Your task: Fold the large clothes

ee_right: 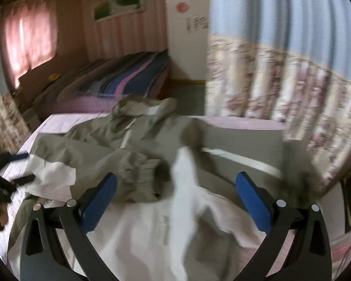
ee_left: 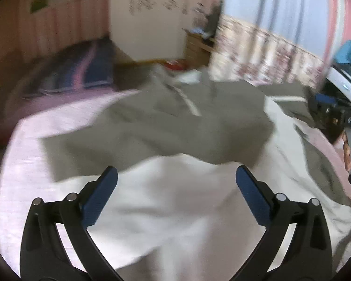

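Pink-sheeted bed (ee_left: pixel 28 164), wide and flat, under everything. Spread across it, a large grey-green jacket (ee_left: pixel 166 126) with white lining (ee_left: pixel 175 210) turned up at the near side — rumpled, one ribbed cuff (ee_right: pixel 142 175) bunched mid-heap. Left gripper (ee_left: pixel 176 193) released, fingers wide apart, grasping nothing, above the lining. Right gripper (ee_right: pixel 176 199) likewise spread and empty over loose white cloth. Likely trouble: pinching lining alone rather than both layers — shell slipping, fold going crooked; blurred frames, so edges hard to judge
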Tool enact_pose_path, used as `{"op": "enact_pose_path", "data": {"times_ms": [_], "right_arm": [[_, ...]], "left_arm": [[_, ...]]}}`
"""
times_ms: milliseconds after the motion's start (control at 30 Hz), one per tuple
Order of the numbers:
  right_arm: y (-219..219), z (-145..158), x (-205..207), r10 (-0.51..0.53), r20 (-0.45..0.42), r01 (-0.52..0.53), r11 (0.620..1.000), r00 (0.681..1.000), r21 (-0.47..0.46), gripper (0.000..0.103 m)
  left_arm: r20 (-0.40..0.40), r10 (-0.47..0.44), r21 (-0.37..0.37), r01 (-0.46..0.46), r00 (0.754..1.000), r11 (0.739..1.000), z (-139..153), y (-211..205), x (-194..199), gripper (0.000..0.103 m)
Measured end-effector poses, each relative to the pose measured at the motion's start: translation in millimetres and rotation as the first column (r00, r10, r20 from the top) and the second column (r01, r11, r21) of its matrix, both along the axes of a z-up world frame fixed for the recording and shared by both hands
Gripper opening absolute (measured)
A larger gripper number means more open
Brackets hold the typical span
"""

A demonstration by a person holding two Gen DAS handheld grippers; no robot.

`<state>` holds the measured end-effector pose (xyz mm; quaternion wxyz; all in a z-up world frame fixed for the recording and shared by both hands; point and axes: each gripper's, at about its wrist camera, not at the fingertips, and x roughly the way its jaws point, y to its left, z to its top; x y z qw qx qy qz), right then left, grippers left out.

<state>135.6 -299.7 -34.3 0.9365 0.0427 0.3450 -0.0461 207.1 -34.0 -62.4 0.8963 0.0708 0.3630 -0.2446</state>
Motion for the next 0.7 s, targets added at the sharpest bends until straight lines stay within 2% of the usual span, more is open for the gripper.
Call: {"op": "enact_pose_path", "data": {"times_ms": [67, 100, 200, 233, 267, 300, 333, 367, 433, 467, 533, 567, 600, 633, 700], "right_arm": [[10.9, -16.6, 22.6, 0.051, -0.046, -0.05, 0.998, 0.998, 0.025, 0.097], [15.7, -25.2, 33.3, 0.07, -0.071, -0.067, 0.997, 0.995, 0.033, 0.088], [22.6, -51.1, 64.0, 0.093, -0.158, -0.085, 0.995, 0.983, 0.058, 0.074], [22.5, -62.2, 73.6, 0.106, -0.202, -0.088, 0.992, 0.974, 0.096, 0.068], [21.8, -74.2, 82.9, 0.136, -0.239, -0.097, 0.981, 0.962, 0.167, 0.045], [22.6, -80.7, 87.2, 0.154, -0.255, -0.099, 0.972, 0.955, 0.213, 0.042], [27.2, -79.7, 87.0, 0.157, -0.242, -0.109, 0.974, 0.957, 0.201, 0.038], [35.8, -70.7, 82.7, 0.179, -0.204, -0.15, 0.977, 0.962, 0.15, 0.031], [51.5, -45.2, 69.4, 0.206, -0.115, -0.205, 0.979, 0.972, 0.016, 0.028], [57.5, -26.1, 57.4, 0.179, -0.045, -0.182, 0.98, 0.983, -0.081, 0.028], [59.2, 2.2, 33.6, 0.095, 0.088, -0.071, 0.967, 0.992, -0.244, 0.027], [55.8, 8.7, 25.9, 0.058, 0.117, -0.023, 0.958, 0.991, -0.285, 0.027], [48.9, 10.8, 22.3, 0.022, 0.115, 0.013, 0.955, 0.993, -0.297, 0.028], [39.0, 7.9, 22.4, -0.006, 0.076, 0.027, 0.961, 0.997, -0.276, 0.028], [16.8, -12.3, 24.1, -0.015, -0.035, 0.009, 0.987, 0.999, -0.16, 0.028]], "left_arm": [[0.008, 0.075, 0.02, -0.075, 0.997, 0.997, 0.3, 24.2, 12.2, 0.1], [-0.007, 0.102, 0.017, -0.102, 0.995, 0.995, -2.6, 32.3, 17.5, 0.1], [-0.071, 0.171, 0.001, -0.171, 0.983, 0.985, -16.4, 63.3, 35.7, 0.1], [-0.081, 0.19, 0.005, -0.191, 0.978, 0.982, -20.2, 71.3, 38.4, 0.1], [-0.09, 0.207, 0.005, -0.207, 0.974, 0.978, -22.3, 76.0, 41.5, 0.1], [-0.1, 0.216, -0.003, -0.217, 0.971, 0.976, -23.0, 79.5, 43.9, 0.1], [-0.103, 0.219, -0.008, -0.221, 0.97, 0.975, -24.1, 77.0, 45.0, 0.1], [-0.103, 0.221, -0.013, -0.224, 0.97, 0.975, -23.3, 75.9, 46.3, 0.1], [-0.091, 0.219, -0.013, -0.221, 0.972, 0.975, -18.7, 74.1, 48.8, 0.1], [-0.082, 0.216, -0.008, -0.217, 0.973, 0.976, -17.1, 71.4, 48.7, 0.1], [-0.073, 0.207, -0.002, -0.208, 0.976, 0.978, -17.7, 62.5, 48.5, 0.1], [-0.072, 0.202, 0.0, -0.203, 0.977, 0.979, -18.0, 58.0, 48.6, 0.1], [-0.076, 0.197, 0.007, -0.198, 0.977, 0.98, -20.4, 51.7, 50.9, 0.1], [-0.079, 0.193, 0.012, -0.193, 0.978, 0.981, -23.9, 46.4, 49.5, 0.1], [-0.097, 0.177, 0.032, -0.175, 0.979, 0.984, -34.8, 33.9, 55.1, 0.1]]}}
